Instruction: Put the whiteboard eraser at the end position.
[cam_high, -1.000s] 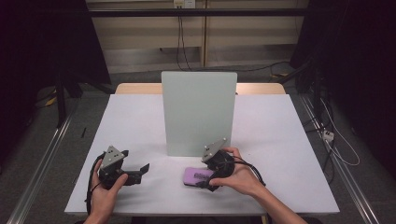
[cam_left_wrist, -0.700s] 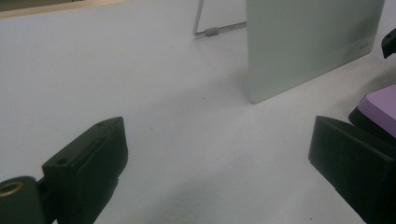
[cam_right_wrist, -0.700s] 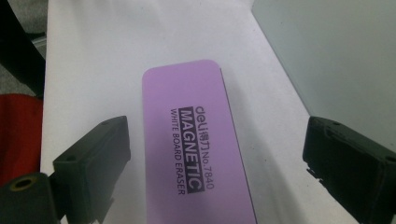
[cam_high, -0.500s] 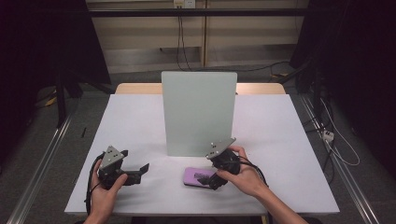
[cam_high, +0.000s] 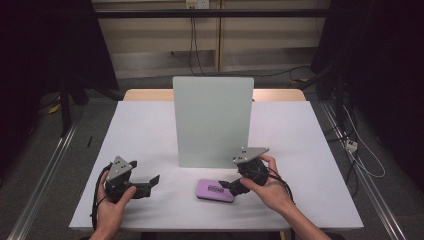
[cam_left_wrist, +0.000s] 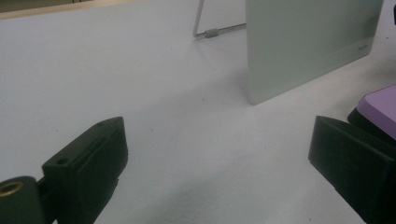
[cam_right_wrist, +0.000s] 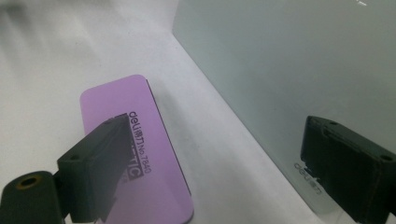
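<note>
Right gripper (cam_high: 231, 187) low centre, jaws just widened and apart over purple eraser (cam_high: 214, 191) — left gripper (cam_high: 150, 181) lower left, apart, empty.

Purple eraser (cam_high: 215, 190) (black printed label), lying flat on white table (cam_high: 145, 125), just before the upright board (cam_high: 212, 120)

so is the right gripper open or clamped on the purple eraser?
Open. In the right gripper view the right gripper has its jaws wide apart above the purple eraser, which lies flat on the table; neither jaw presses on it.
</note>
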